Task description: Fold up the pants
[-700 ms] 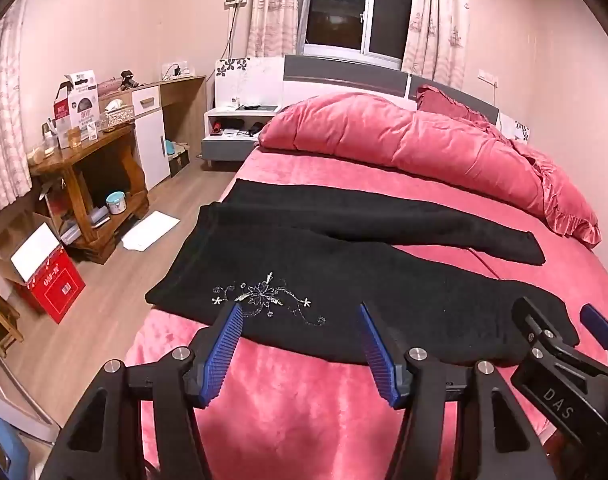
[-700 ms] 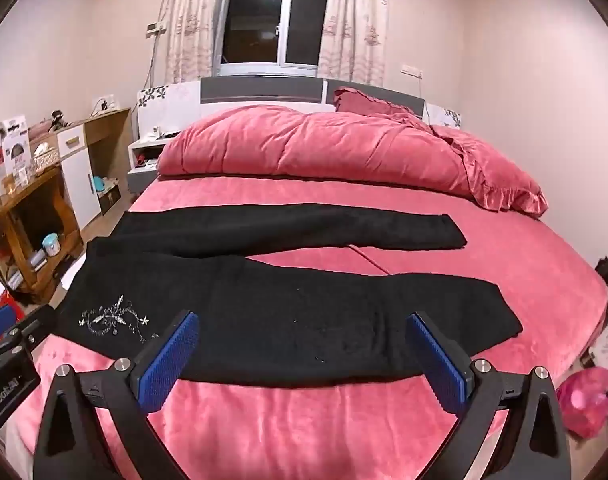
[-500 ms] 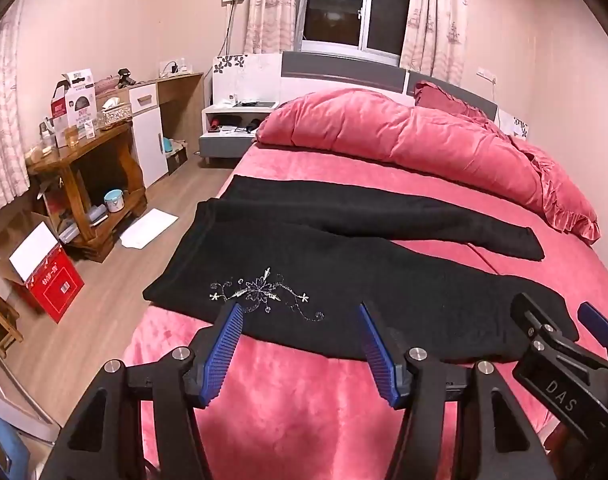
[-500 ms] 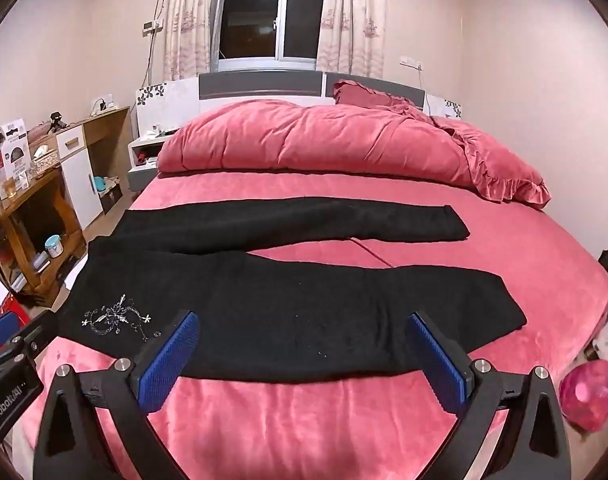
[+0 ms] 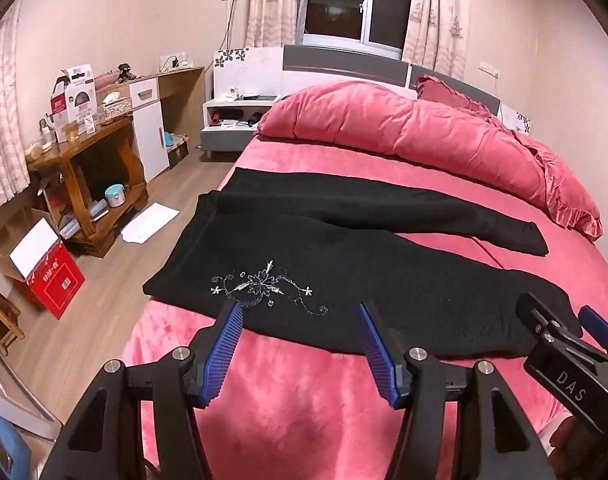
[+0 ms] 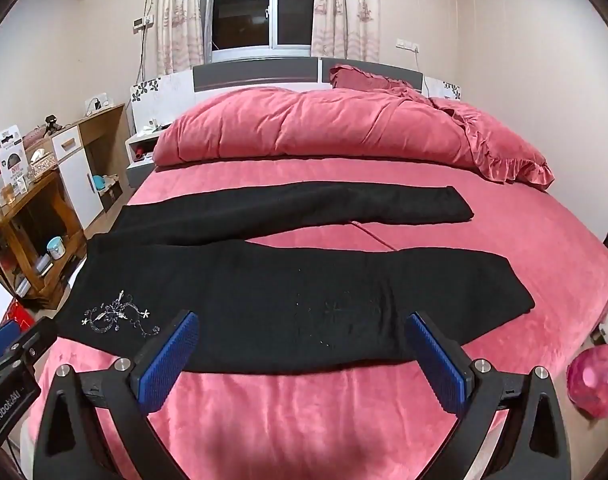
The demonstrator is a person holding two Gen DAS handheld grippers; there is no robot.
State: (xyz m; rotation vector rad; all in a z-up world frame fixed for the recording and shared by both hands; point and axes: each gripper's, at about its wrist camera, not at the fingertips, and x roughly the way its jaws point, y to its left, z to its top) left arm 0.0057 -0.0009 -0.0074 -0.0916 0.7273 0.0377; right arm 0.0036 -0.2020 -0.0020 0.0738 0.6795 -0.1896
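Observation:
Black pants (image 5: 344, 276) (image 6: 287, 288) lie flat across the pink bed, waist at the left with silver flower embroidery (image 5: 263, 286) (image 6: 119, 314), legs spread apart toward the right. My left gripper (image 5: 299, 324) hovers open above the near edge of the pants by the embroidery, nothing between its blue pads. My right gripper (image 6: 301, 334) stands wide open over the near leg's thigh, also holding nothing. Each gripper's body shows at the edge of the other's view.
A rolled pink duvet (image 5: 404, 128) and pillows lie at the head of the bed. Left of the bed are a wooden desk (image 5: 83, 148), a red box (image 5: 51, 276), paper on the floor and a nightstand (image 5: 239, 120). A pink bag (image 6: 592, 380) sits at the right.
Both views have shifted slightly, with the pants sitting a little lower and nearer in the frames. The pants have not moved, and both grippers stay open.

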